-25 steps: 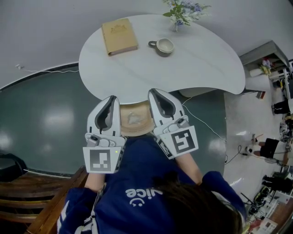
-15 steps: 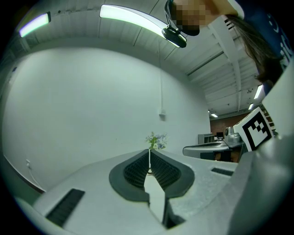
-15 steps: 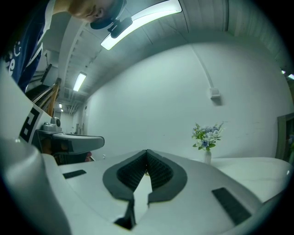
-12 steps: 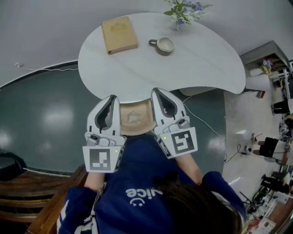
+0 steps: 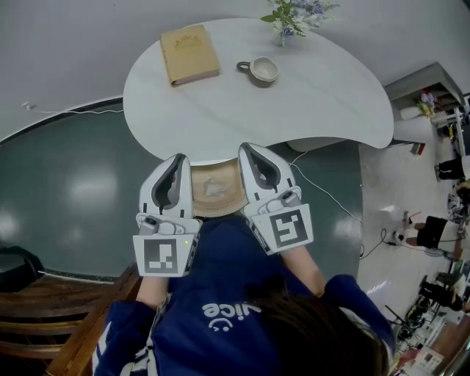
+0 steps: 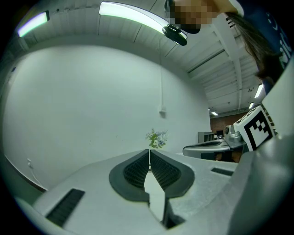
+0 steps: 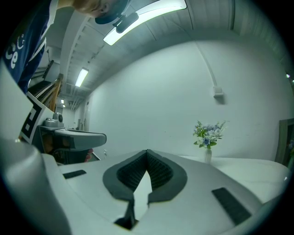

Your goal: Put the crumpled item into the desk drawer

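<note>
In the head view an open wooden drawer juts out from under the near edge of the white table. A pale crumpled item lies inside it. My left gripper is at the drawer's left side and my right gripper at its right, both pointing at the table edge. In the left gripper view the jaws are shut with nothing between them. The right gripper's jaws are likewise shut and empty. Neither gripper touches the crumpled item.
On the table lie a tan book, a grey cup and a small vase of flowers. A cable runs over the dark floor at the right. A wooden chair is at the lower left.
Hardly anything: the right gripper shifted slightly right and came back. The left gripper and the crumpled item in the drawer have not moved.
</note>
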{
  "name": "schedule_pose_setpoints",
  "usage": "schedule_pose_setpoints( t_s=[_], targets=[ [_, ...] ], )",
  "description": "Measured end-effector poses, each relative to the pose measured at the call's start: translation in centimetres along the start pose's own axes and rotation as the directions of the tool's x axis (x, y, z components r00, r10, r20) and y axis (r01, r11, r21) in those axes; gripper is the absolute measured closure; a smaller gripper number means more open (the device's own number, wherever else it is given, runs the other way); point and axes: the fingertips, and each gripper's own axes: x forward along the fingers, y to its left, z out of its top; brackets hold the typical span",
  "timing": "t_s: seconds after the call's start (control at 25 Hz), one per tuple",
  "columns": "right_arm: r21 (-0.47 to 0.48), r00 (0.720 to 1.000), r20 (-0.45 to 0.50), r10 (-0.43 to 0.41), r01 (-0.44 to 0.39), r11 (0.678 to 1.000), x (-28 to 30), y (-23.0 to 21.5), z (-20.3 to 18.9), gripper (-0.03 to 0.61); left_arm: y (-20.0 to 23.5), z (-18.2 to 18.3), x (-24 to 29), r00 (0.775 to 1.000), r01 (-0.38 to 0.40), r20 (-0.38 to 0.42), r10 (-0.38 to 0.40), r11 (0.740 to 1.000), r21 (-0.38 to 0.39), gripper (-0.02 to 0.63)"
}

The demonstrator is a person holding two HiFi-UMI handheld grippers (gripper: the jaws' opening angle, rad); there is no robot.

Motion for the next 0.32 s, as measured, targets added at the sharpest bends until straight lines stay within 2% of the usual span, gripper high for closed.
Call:
schedule_pose_setpoints(
  t_s=[0.32],
  targets=[
    [-0.003, 1.000, -0.006, 0.001, -0.001, 1.000, 0.23, 0.19, -0.30, 0.572, 0.13, -0.43, -0.01, 1.000, 0.001, -0.017, -0.001, 1.000, 0.004, 0.601]
  ],
)
